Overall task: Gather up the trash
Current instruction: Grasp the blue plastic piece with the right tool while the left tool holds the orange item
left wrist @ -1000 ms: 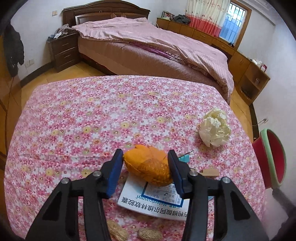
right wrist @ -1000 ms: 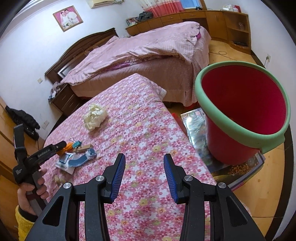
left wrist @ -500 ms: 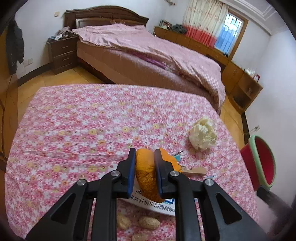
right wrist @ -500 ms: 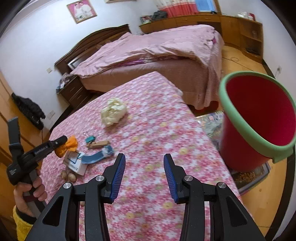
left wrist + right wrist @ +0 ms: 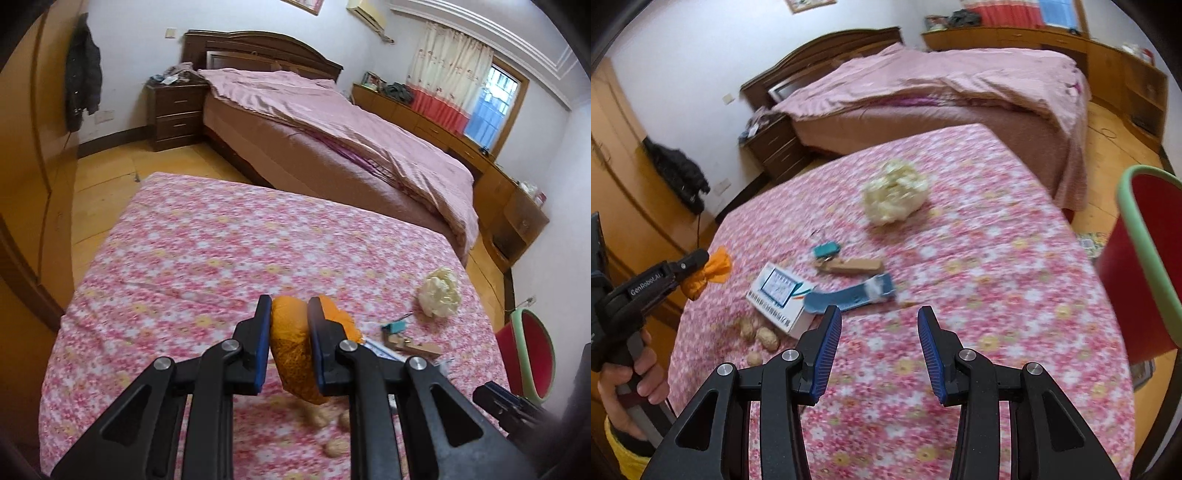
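Observation:
My left gripper [image 5: 289, 314] is shut on an orange peel [image 5: 291, 350], held clear above the flowered tablecloth [image 5: 207, 258]. The right wrist view shows that same peel [image 5: 713, 273] in the left gripper [image 5: 698, 260] at the table's left edge. My right gripper [image 5: 880, 326] is open with nothing between its fingers, over the near part of the table. A crumpled white tissue [image 5: 895, 192] lies further back. A red bin with a green rim [image 5: 1145, 254] stands on the floor at the right; in the left wrist view the bin [image 5: 528, 354] sits at the right edge.
On the cloth lie a medicine box [image 5: 779, 295], a blue brush-like tool [image 5: 849, 295], a wooden piece with a teal key tag [image 5: 849, 264] and several peanuts [image 5: 757, 334]. A bed [image 5: 942, 85] stands beyond the table. A hand [image 5: 624, 384] grips the left tool.
The left gripper closed on the orange peel and lifted it off the medicine box. The right gripper swung left, away from the bin and toward the litter on the table.

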Demonstrator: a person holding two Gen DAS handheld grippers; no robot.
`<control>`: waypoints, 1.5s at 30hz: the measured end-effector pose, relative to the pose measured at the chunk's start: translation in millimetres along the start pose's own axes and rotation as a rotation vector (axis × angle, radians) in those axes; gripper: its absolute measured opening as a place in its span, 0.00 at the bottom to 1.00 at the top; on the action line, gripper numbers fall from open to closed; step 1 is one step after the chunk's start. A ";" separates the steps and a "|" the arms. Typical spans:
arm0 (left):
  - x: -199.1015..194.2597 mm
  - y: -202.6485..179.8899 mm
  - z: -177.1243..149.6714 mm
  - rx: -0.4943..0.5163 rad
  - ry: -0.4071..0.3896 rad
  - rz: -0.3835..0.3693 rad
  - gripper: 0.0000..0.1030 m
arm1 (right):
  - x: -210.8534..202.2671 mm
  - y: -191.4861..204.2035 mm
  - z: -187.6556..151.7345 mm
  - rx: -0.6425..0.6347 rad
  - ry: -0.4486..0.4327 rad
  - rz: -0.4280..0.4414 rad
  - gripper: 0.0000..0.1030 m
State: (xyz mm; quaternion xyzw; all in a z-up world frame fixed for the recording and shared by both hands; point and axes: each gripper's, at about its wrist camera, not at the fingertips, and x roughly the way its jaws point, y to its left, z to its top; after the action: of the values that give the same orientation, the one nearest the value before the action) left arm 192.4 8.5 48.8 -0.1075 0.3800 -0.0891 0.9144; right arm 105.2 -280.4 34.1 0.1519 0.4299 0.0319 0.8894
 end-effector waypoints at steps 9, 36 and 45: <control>5.0 16.2 -6.6 -0.028 0.016 0.026 0.18 | 30.5 23.2 -2.8 -0.092 0.051 -0.021 0.70; 3.6 15.1 -10.8 -0.027 0.020 0.014 0.18 | 64.2 31.0 5.6 -0.143 0.017 -0.083 0.45; -9.1 2.4 -14.3 -0.011 0.009 -0.007 0.18 | 43.7 6.7 -0.2 -0.048 0.009 -0.054 0.28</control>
State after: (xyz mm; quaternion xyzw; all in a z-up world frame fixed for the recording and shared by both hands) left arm 176.1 11.2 44.5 -0.1133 0.3844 -0.0910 0.9117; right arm 133.0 -265.8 2.9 0.1185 0.4369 0.0188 0.8914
